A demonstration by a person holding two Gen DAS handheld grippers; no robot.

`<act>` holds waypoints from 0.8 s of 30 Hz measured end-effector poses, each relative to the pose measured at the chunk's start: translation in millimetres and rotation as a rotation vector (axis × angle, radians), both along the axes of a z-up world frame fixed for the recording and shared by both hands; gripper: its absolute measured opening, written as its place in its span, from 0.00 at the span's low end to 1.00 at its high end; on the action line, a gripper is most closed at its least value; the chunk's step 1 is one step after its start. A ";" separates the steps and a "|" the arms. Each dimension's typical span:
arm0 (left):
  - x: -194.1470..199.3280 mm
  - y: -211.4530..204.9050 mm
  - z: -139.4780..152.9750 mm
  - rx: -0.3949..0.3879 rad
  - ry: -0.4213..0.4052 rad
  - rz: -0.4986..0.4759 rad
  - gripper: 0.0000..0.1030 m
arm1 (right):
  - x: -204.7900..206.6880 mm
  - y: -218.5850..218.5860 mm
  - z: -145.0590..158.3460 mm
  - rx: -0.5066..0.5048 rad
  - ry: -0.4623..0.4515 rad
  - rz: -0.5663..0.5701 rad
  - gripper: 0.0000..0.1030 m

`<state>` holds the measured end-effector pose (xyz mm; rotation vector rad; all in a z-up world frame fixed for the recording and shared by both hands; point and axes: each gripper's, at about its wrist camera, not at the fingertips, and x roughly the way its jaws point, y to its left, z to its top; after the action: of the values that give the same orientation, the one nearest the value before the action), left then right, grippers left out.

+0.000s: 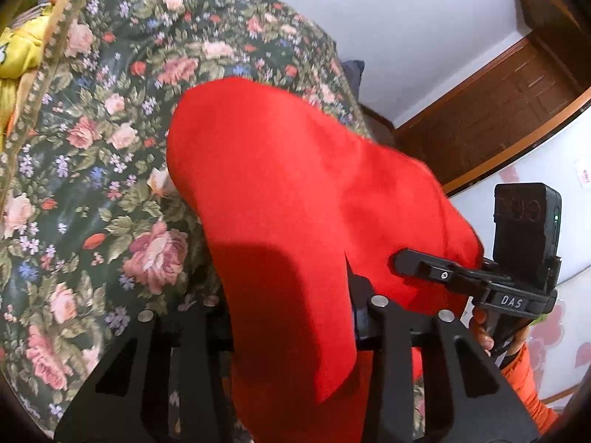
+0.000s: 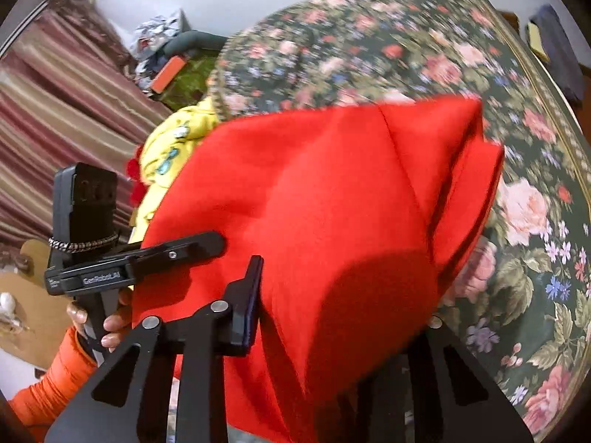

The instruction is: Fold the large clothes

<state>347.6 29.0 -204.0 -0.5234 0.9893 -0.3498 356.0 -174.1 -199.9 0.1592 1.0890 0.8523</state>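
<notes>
- Landmark: floral bedspread; all places are being given relative to it.
- Far left of the bedspread, a yellow garment is lying bunched at its edge, not being handled.
- Red garment, the task's thing, is being held up off the bedspread near its front edge; the far end is draping down towards the bedspread.
- Left gripper: jaws are being kept closed on a red fabric edge, cloth running between the fingers; the grip looks firm.
- Right gripper: fabric is being pinched between the jaws; only the left finger is showing, the other being covered by cloth.
- Each gripper is being seen from the other's camera, just beside it, both at the same near edge of the garment.
- Step judged in hand: edge gripped at two points, garment being lifted for spreading or a first fold.
- Next move judged: both grips are to be held, the edge pulled taut, then carried over the bedspread and laid flat; slack or a slipping corner is the risk.
</notes>
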 end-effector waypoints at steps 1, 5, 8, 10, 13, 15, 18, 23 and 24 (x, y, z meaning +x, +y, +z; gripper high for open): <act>-3.4 3.3 4.3 -0.001 -0.009 0.002 0.36 | -3.5 7.3 5.3 -0.009 -0.016 0.012 0.21; -20.7 17.2 27.9 0.027 -0.076 0.003 0.34 | -12.2 31.9 14.4 -0.025 -0.045 0.034 0.20; -30.8 28.5 46.0 0.045 -0.121 0.007 0.34 | -17.5 41.6 20.9 -0.014 -0.056 0.027 0.19; -31.3 37.5 55.0 0.050 -0.142 0.015 0.33 | -19.7 49.7 27.2 -0.005 -0.071 0.025 0.19; -31.8 54.5 65.1 0.041 -0.169 0.033 0.33 | -15.4 66.7 37.9 0.010 -0.092 0.018 0.19; -32.4 68.6 69.4 0.034 -0.189 0.046 0.33 | -12.9 78.3 45.0 0.016 -0.107 0.019 0.19; -26.4 90.9 70.6 0.020 -0.212 0.071 0.33 | -5.5 99.1 50.2 0.013 -0.131 0.025 0.19; -0.8 138.0 49.2 -0.014 -0.198 0.138 0.33 | 20.2 142.2 39.7 -0.016 -0.132 0.040 0.19; 2.7 145.6 43.3 -0.019 -0.193 0.147 0.33 | 25.6 151.2 34.7 -0.025 -0.127 0.043 0.19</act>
<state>350.3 174.6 -160.8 -0.5652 0.7571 -0.2726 381.6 -22.9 -165.2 0.0596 0.9863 0.8752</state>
